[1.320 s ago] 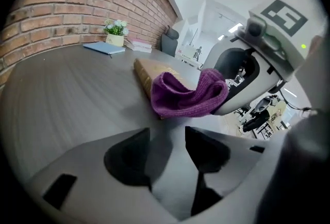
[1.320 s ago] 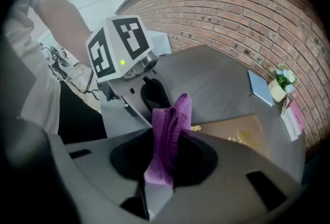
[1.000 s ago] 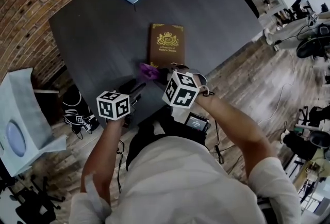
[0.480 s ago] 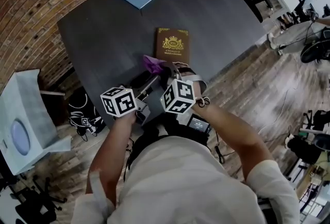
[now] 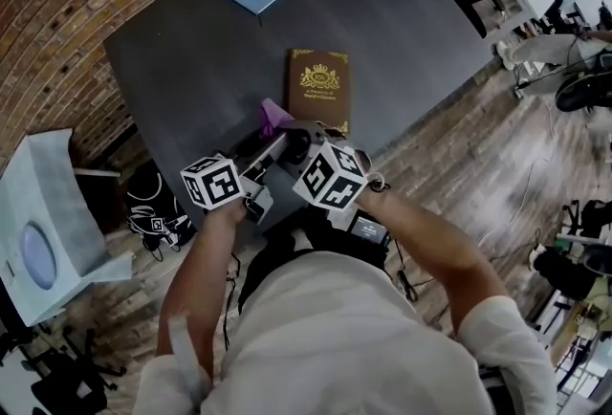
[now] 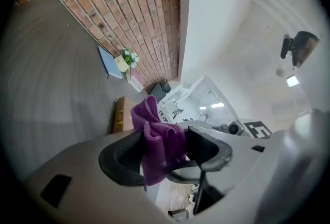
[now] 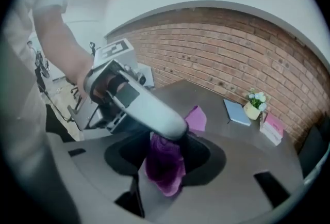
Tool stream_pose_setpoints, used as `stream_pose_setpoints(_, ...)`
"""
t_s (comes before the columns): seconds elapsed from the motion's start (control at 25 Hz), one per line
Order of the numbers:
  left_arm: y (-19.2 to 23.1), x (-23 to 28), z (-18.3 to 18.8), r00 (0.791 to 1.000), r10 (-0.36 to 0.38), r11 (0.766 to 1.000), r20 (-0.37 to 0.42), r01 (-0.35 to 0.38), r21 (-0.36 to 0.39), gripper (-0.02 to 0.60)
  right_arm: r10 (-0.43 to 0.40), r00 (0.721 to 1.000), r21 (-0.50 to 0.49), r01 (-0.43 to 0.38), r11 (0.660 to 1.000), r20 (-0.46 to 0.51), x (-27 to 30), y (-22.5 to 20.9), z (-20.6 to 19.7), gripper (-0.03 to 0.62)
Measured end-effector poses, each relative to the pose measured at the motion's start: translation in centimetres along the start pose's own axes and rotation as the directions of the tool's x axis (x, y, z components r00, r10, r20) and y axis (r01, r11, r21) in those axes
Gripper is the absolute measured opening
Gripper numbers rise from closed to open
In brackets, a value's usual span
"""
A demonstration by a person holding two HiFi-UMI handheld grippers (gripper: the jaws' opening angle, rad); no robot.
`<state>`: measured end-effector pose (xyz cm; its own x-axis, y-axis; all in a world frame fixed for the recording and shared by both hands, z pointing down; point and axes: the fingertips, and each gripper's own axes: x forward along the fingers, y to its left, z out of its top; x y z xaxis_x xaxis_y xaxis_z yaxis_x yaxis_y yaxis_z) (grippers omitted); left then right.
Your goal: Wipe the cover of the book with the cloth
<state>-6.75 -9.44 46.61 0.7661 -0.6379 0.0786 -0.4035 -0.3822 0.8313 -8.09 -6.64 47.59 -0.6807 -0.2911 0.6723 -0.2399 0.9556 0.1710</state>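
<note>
Head view: the left gripper (image 5: 271, 143) and the right gripper (image 5: 298, 141) point toward each other over the near edge of the dark table (image 5: 182, 59), their tips almost meeting. The purple cloth (image 5: 274, 115) is bunched right at those tips, with one corner sticking up beyond them. The brown book (image 5: 318, 88) lies flat just ahead of the right gripper's tip. It is apart from the cloth and from both grippers.

Left gripper view: the jaws are spread wide and are opening. The cloth (image 6: 154, 138) stands between them and fills the gap from one inner face to the other. A fold rises above the jaws and a tail hangs below them. The book (image 6: 119, 113) shows edge-on ahead of the jaws, slightly left of the cloth, on the table.

Right gripper view: these jaws are apart and are opening too, with the cloth (image 7: 165, 166) hanging between them. The left gripper's pale body comes in from the upper left, and its tip sits on top of the cloth, directly above this gripper's gap. A paler corner of the cloth pokes out just past that tip.
</note>
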Motion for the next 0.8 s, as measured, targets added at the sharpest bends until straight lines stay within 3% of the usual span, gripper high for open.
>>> stream_pose_setpoints(0.08,0.7,-0.2,-0.4,1.000,-0.024,0.999,0.012,0.025,-0.045,0.259,0.077,0.997,0.103,-0.080,0.991,0.030,0.4,0.8,0.1,0.204)
stream_pose_setpoints(0.2,2.3,-0.7,-1.5,0.998,-0.054,0.988,0.022,0.057,-0.141,0.262,0.196,0.979,0.250,-0.204,0.946,0.058,1.5,2.1,-0.5,0.218)
stream_pose_setpoints(0.4,3.6,-1.5,-3.6,0.998,-0.060,0.972,-0.026,0.053,-0.231,0.262,0.314,0.945,0.344,-0.327,0.881,0.093,1.8,3.7,-1.7,0.219)
stream_pose_setpoints(0.56,4.6,-1.7,-4.3,0.995,-0.073,0.971,-0.061,0.057,-0.233,0.238,0.380,0.916,0.425,-0.398,0.813,0.130,2.1,4.0,-2.3,0.238)
stream_pose_setpoints(0.8,8.0,-1.9,-6.2,0.984,0.048,0.977,-0.171,-0.082,-0.199,0.217,0.387,0.909,0.548,-0.406,0.731,0.157,3.2,3.4,-4.0,0.256)
